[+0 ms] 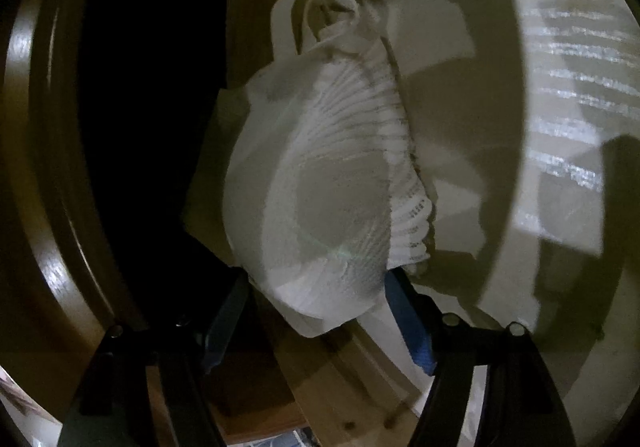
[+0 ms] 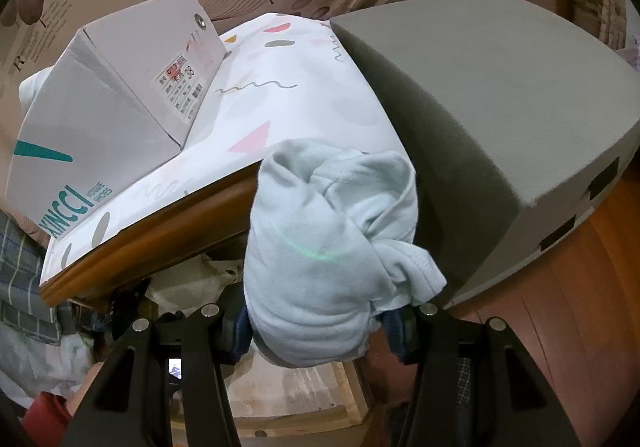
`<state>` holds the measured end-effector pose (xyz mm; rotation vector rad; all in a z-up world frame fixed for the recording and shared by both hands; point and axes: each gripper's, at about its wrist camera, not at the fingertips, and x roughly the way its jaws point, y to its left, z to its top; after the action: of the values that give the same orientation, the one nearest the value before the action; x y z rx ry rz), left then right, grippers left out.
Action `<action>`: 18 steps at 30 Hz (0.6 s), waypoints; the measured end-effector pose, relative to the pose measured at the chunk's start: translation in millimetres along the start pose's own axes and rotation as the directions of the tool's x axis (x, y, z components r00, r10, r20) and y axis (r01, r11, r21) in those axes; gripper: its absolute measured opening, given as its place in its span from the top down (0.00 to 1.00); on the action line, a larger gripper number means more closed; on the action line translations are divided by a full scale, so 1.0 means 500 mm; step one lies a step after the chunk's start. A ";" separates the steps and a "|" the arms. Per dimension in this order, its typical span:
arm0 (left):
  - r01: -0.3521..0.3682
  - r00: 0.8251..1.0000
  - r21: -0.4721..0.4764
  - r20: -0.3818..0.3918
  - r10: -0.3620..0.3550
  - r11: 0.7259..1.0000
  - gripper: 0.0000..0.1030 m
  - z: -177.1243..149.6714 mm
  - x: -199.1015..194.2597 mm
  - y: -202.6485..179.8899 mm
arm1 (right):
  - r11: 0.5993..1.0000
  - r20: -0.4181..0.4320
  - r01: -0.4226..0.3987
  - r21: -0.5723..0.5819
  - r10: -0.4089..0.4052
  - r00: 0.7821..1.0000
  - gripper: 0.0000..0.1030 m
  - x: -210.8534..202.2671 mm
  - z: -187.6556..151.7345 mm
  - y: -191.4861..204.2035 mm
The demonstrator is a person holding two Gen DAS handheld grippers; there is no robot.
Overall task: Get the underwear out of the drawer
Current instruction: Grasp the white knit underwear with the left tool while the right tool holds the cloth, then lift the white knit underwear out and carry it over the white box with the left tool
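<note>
In the left wrist view my left gripper (image 1: 316,311) is shut on a white ribbed piece of underwear (image 1: 320,175). The garment hangs forward from the jaws in dim light, its straps twisted at the top. In the right wrist view my right gripper (image 2: 316,323) is shut on a pale blue bunched piece of underwear (image 2: 324,243), held up in front of the wooden cabinet top edge (image 2: 160,231). Below it the open wooden drawer (image 2: 304,395) shows its bare pale bottom.
A grey shoe box (image 2: 100,115) sits on a patterned white cloth (image 2: 288,95) on the cabinet top, beside a large grey block (image 2: 500,135). Plaid fabric (image 2: 24,287) lies at the left. A dark opening (image 1: 152,127) and a pale wall (image 1: 560,107) face the left gripper.
</note>
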<state>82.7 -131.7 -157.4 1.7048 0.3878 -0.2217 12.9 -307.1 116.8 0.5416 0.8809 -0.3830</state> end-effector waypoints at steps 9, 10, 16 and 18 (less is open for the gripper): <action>0.135 0.990 -0.039 -0.026 -0.136 0.990 0.76 0.003 -0.018 0.007 | 1.000 -0.029 -0.019 -0.010 0.019 0.999 0.52 0.006 -0.010 0.005; 0.150 0.988 -0.049 -0.029 -0.152 0.987 0.77 0.001 -0.031 0.011 | 1.000 -0.028 -0.018 -0.010 0.018 0.999 0.52 0.005 -0.009 0.005; 0.299 0.952 -0.104 -0.036 -0.304 0.948 0.80 0.007 -0.074 0.069 | 1.000 -0.023 -0.020 -0.011 0.020 1.000 0.52 0.002 -0.008 0.005; 0.347 0.935 -0.132 -0.032 -0.354 0.928 0.81 0.004 -0.079 0.086 | 1.000 -0.022 -0.021 -0.014 0.021 1.000 0.52 0.003 -0.007 0.008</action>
<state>62.8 -144.5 -103.9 1.5124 0.7356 -0.4041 13.7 -302.0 115.2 0.5428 0.8977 -0.3519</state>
